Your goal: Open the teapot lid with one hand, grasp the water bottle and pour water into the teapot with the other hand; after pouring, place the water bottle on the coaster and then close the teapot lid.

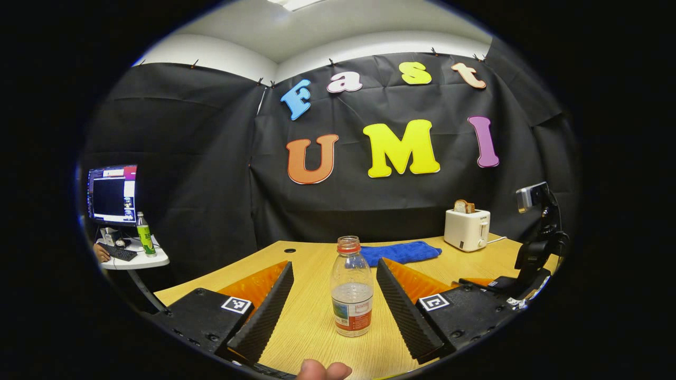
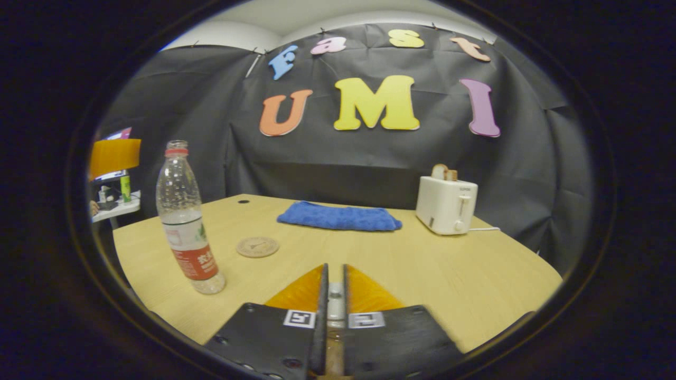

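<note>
bench [image 2: 422, 274]: light wood, carries everything; largest thing here.
toaster [image 2: 446, 205]: white, far right of bench, bread in the slot; off-task.
blue cloth [image 2: 339, 217]: folded, at the back of the bench, left of the toaster.
water bottle [image 1: 351, 287]: clear plastic, upright, no cap visible on the neck, roughly a third full by the look of it; standing on the bench. In right gripper view it stands front-left, near the bench edge.
coaster [image 2: 257, 246]: round, flat on the bench, just right of and behind the bottle; bare.
teapot: not made out; something pale sits in the narrow slot between the right fingers, too hidden to name.
left gripper [image 1: 338, 306]: fingers spread wide, bottle standing between them, gap on both sides, no contact.
right gripper [image 2: 332, 311]: fingers nearly pressed together, thin slit left; whether they pinch the pale thing, can't tell.
step in hand (judgement): grasp the bottle with the left gripper.
how to do it well: keep the bottle centred between the fingers, close on the labelled body rather than the neck, squeeze gently since thin plastic will buckle and the mouth is open; lift straight up, no tilt until over the teapot.
thumb [image 1: 323, 370]: person's fingertip at the bottom edge, left gripper view.
</note>
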